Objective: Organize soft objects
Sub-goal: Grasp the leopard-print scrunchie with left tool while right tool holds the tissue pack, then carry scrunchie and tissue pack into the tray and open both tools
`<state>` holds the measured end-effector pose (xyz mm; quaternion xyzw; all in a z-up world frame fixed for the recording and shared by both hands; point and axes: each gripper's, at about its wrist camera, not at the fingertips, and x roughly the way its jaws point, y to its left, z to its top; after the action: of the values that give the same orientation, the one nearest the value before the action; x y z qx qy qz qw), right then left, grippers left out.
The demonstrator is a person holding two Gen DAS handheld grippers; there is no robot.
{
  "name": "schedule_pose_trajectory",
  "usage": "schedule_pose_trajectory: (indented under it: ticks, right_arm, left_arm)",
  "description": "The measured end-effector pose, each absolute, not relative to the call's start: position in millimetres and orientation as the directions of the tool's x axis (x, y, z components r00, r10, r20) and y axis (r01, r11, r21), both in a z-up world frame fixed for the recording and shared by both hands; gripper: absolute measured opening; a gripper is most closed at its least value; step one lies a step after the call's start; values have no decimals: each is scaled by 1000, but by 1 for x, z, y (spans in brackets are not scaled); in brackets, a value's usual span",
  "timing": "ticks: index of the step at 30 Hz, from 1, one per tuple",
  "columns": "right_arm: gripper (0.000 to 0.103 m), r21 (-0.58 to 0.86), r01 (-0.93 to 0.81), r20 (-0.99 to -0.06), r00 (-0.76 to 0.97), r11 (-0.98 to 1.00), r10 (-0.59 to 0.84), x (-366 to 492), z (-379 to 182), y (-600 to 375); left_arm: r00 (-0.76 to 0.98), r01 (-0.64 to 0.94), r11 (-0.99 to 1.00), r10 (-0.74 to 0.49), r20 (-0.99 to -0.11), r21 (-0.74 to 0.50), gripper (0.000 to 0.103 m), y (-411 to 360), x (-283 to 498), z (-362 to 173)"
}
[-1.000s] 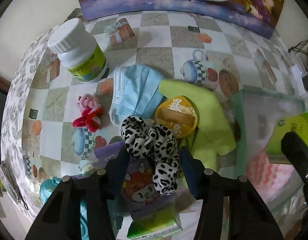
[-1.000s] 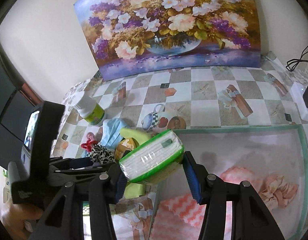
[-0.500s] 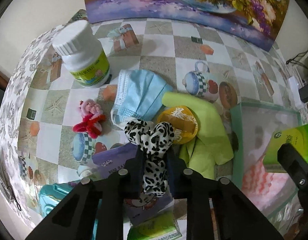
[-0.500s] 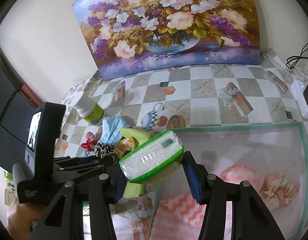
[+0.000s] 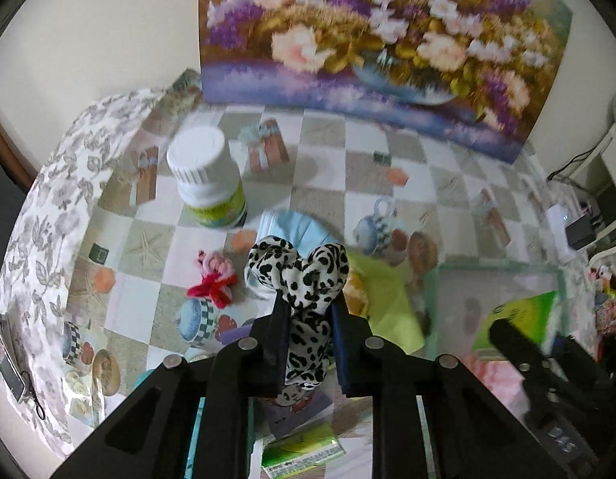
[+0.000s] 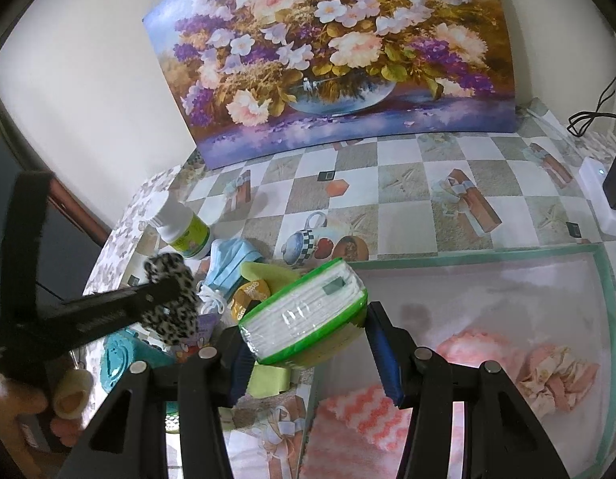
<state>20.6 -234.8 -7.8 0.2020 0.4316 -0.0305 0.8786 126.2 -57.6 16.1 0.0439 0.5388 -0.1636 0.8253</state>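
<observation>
A black-and-white leopard-print scrunchie (image 5: 296,271) hangs off the table with my left gripper (image 5: 308,319) shut on its lower half. From the right wrist view it shows at the left (image 6: 172,299), above the pile. My right gripper (image 6: 308,343) is shut on a green-edged pack of tissues (image 6: 304,315), held over the near-left corner of a clear bin (image 6: 467,255). On the table under the scrunchie lie a blue face mask (image 5: 300,227), a yellow-green cloth (image 5: 384,295) and a small pink and red doll (image 5: 214,279).
A white bottle (image 5: 206,175) stands behind the pile. The bin holds a pink wavy towel (image 6: 364,411) and a pale pink cloth (image 6: 555,375). A flower painting (image 6: 340,52) leans on the wall. A second green tissue pack (image 5: 304,455) and a teal item (image 6: 118,355) lie near the front edge.
My left gripper closed on the leopard scrunchie and lifted it off the table, tilting so more of the wall shows. The right gripper and its tissue pack stayed still.
</observation>
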Motion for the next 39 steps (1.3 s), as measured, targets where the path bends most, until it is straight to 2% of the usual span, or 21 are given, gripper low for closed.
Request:
schedule_pose_trajectory:
  ticks: [6, 18, 25, 33, 36, 39]
  right_arm:
    - [55, 317, 280, -773, 630, 906, 76, 14, -7, -253]
    - [55, 268, 494, -787, 608, 827, -108, -24, -7, -326]
    - [55, 233, 627, -806, 552, 743, -213, -55, -20, -370]
    - [55, 233, 699, -823, 512, 676, -246, -73, -35, -395]
    - [55, 218, 696, -830, 501, 685, -246, -71, -37, -392]
    - [55, 189, 681, -832, 493, 708, -253, -66, -35, -385]
  left_arm:
    - [402, 334, 931, -281, -871, -146, 20, -65, 120, 35]
    - [379, 429, 884, -365, -850, -188, 20, -108, 103, 38]
    - [338, 525, 834, -388, -858, -170, 20, -152, 80, 25]
    - [289, 610, 782, -374, -881, -132, 21, -195, 56, 1]
    - [272, 614, 779, -358, -893, -126, 31, -200, 54, -6]
    - [277, 611, 782, -354, -893, -121, 48, -200, 53, -6]
